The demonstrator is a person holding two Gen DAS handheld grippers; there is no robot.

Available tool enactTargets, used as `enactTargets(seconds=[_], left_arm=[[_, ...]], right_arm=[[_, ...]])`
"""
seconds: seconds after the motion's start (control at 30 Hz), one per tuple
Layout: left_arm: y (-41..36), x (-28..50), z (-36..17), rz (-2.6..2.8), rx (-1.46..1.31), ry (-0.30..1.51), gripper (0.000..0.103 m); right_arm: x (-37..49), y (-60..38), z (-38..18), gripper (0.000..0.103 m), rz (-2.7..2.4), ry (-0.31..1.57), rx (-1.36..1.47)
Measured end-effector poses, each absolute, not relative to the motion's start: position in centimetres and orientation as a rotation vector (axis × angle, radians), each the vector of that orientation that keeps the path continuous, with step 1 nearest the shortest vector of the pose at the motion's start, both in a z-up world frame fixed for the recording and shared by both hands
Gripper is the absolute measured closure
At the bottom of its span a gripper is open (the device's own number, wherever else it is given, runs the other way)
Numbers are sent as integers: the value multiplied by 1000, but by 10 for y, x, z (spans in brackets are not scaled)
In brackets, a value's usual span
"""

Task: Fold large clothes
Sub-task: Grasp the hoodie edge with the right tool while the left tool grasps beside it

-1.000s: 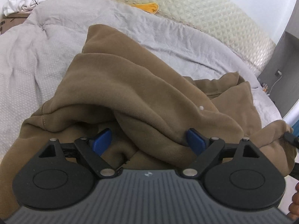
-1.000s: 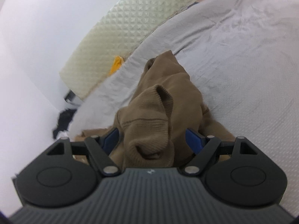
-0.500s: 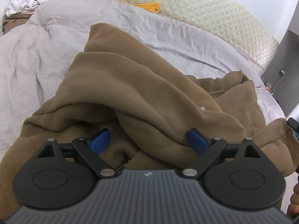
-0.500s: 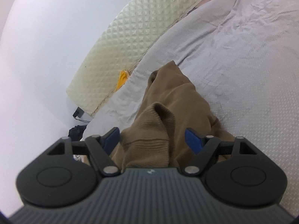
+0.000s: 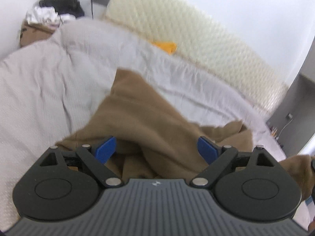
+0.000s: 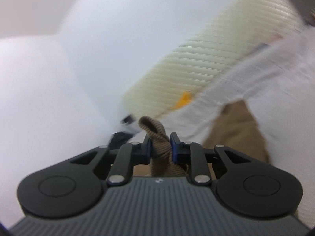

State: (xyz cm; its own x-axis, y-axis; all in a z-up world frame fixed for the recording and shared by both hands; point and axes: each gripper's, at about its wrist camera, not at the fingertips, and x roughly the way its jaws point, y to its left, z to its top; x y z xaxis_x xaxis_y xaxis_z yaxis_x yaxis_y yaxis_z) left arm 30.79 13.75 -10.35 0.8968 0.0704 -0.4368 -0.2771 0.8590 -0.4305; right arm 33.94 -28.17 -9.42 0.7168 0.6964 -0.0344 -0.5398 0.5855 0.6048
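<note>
Since the earlier frame, both views had swung upward: more wall and headboard were taken in, and the picture was smeared by motion. Over that time the right gripper (image 6: 160,144) had gone from gaping around the ribbed cuff (image 6: 155,135) to pinching it. Its jaws were closing, with the cuff between them and the blue pads (image 6: 174,145) pressed against the knit on both sides, so the cuff was judged to be grasped.

The left gripper (image 5: 156,147) was held wide, its blue pads (image 5: 105,147) standing apart with a thick fold of the sweatshirt (image 5: 141,118) between them but not squeezed. Nothing was gripped on that side.

The sweatshirt, brown and heavy-looking, was lying rumpled on the grey cover of the bed (image 5: 39,90), with one end stretched toward the headboard (image 5: 189,39) and another end, seen at the right edge of the left view, raised off the cover. A yellow item (image 5: 165,46) was seen by the headboard, well apart.

The cloth was judged soft, limp and fairly weighty for a garment: it would sag and drag rather than hold a shape, and it would not be slippery or fragile. A firm hold was offered best by ribbed edges, the cuff already taken and a matching cuff or the hem, rather than by the bulky middle folds, where layers could be caught together.
</note>
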Motion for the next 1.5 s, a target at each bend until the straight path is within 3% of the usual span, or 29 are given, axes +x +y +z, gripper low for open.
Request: enactTargets(seconds=[0.17, 0.47, 0.8, 0.9, 1.0, 1.07, 1.13, 1.27, 1.5], left_arm=[[130, 274, -75, 115, -526, 320, 10], [100, 237, -77, -14, -547, 379, 10], [66, 255, -128, -202, -730, 566, 12], [57, 266, -142, -239, -756, 634, 32], [45, 277, -143, -287, -701, 627, 49], [40, 283, -143, -289, -684, 619, 70], [36, 285, -144, -305, -690, 613, 81], [32, 276, -142, -258, -700, 613, 89], [37, 258, -139, -190, -699, 678, 91]], right_arm=[[277, -253, -67, 83, 922, 241, 337], [218, -188, -97, 82, 968, 531, -111], [226, -177, -110, 74, 957, 658, -119], [229, -173, -111, 72, 960, 650, -119], [229, -179, -109, 53, 942, 653, -96], [232, -186, -108, 53, 917, 654, -77], [238, -197, -105, 52, 900, 647, -21], [248, -235, -95, 46, 822, 606, 164], [279, -253, -116, 43, 658, 680, 345]])
